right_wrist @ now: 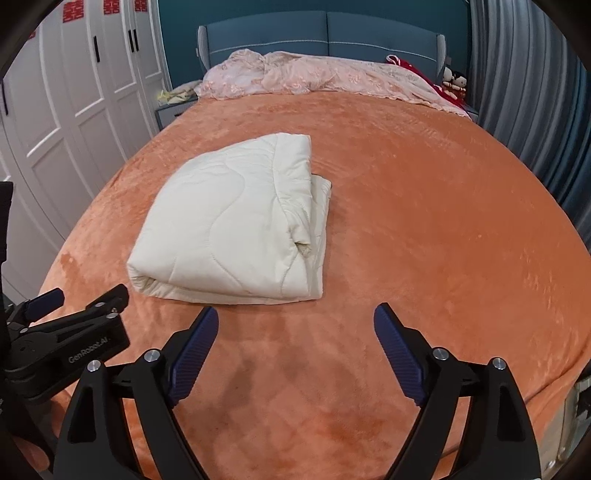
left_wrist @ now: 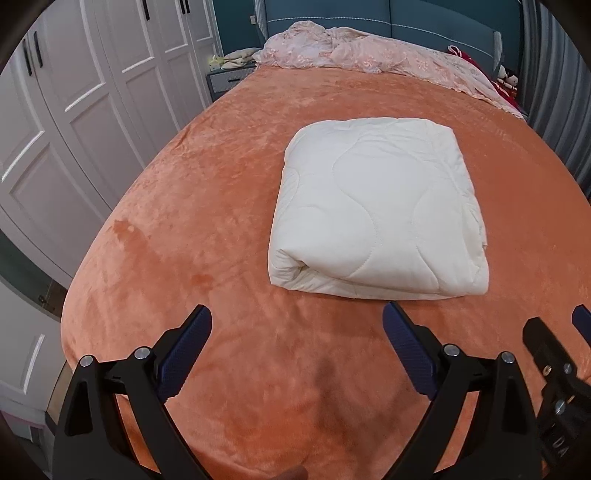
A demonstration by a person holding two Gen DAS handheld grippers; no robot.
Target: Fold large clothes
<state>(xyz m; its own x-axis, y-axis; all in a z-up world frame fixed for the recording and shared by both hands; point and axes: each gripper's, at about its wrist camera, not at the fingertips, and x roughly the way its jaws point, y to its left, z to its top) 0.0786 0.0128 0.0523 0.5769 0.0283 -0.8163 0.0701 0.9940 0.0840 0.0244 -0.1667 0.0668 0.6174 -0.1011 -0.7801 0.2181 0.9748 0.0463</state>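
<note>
Orange plush blanket (left_wrist: 221,206) covers the whole bed, whose blue padded headboard (right_wrist: 325,33) stands against a teal wall, with white wardrobe doors (left_wrist: 92,103) along one side and grey curtains (right_wrist: 524,96) along the other. A crumpled pink lace cover (right_wrist: 303,74) lies heaped at the head end, well apart from the cream quilted comforter (left_wrist: 376,206), which rests folded into a thick rectangle mid-bed. The left gripper (left_wrist: 297,345) and right gripper (right_wrist: 295,345) hover just before its near edge, fingers spread wide and empty.
</note>
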